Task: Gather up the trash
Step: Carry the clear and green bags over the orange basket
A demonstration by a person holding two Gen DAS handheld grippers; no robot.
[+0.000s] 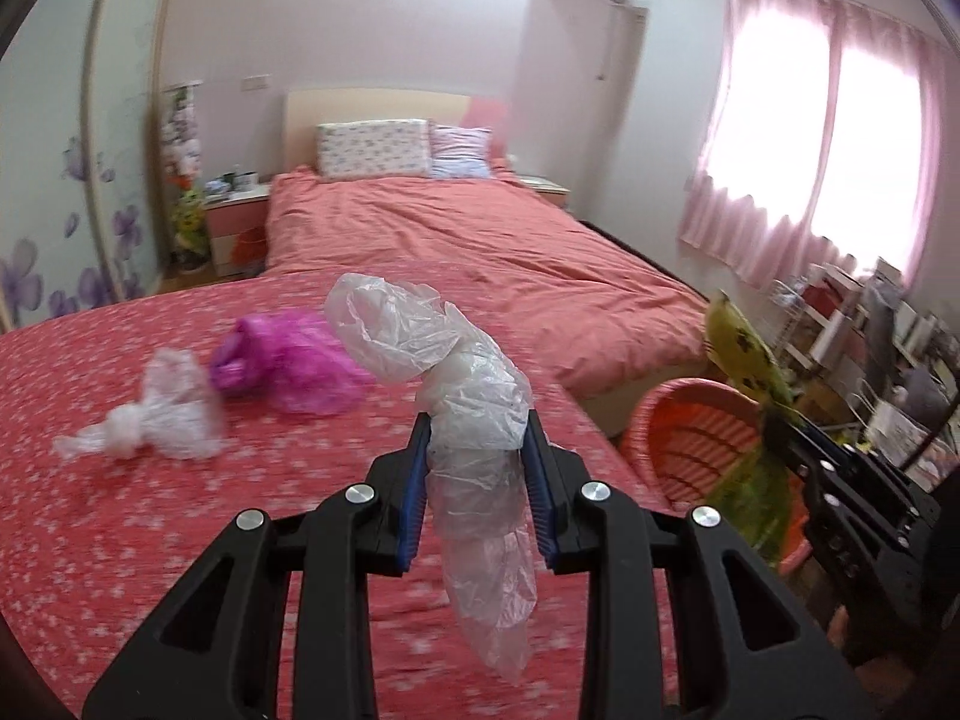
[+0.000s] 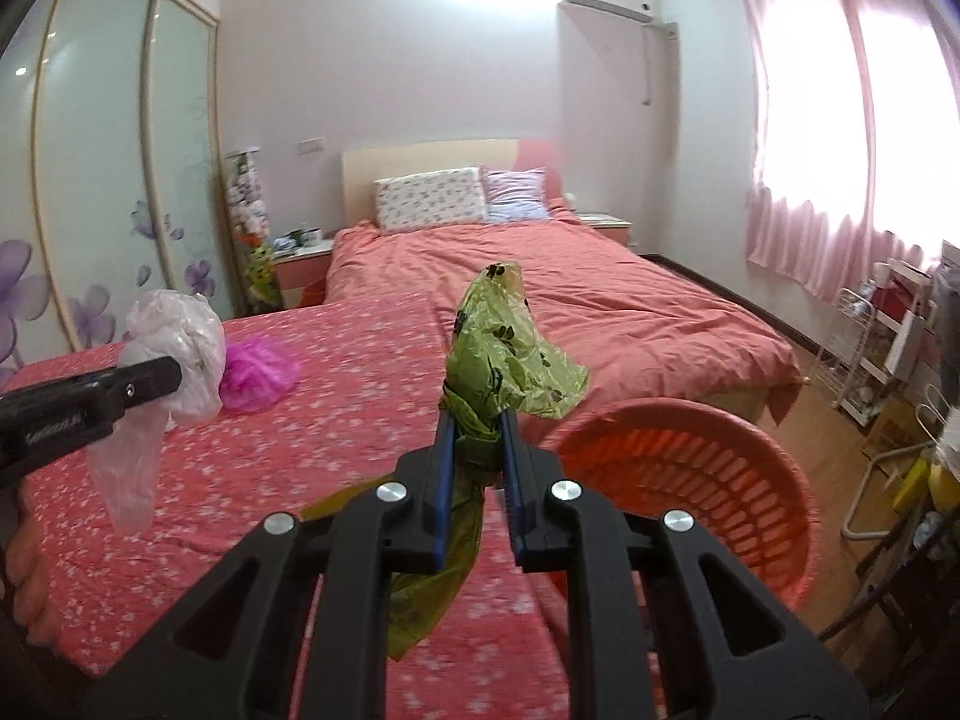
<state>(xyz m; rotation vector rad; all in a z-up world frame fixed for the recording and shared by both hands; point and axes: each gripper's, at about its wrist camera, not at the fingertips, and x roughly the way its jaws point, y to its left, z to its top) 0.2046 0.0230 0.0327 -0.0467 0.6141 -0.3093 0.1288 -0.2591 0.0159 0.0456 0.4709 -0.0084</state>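
Left tongs (image 1: 478,429) clamp crinkled clear bag (image 1: 456,372); right tongs (image 2: 476,429) clamp green bag (image 2: 504,354).

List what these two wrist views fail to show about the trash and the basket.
- Basket floor: in the right wrist view its near wall hides it; in the left wrist view the right gripper and green bag cover it.
- Clear knotted bag on the bedspread: motion-blurred in the left wrist view, contents unreadable; absent from the right view.
- Purple bag: partly behind the clear bag held by the left gripper.
- Bedside table items: too small.
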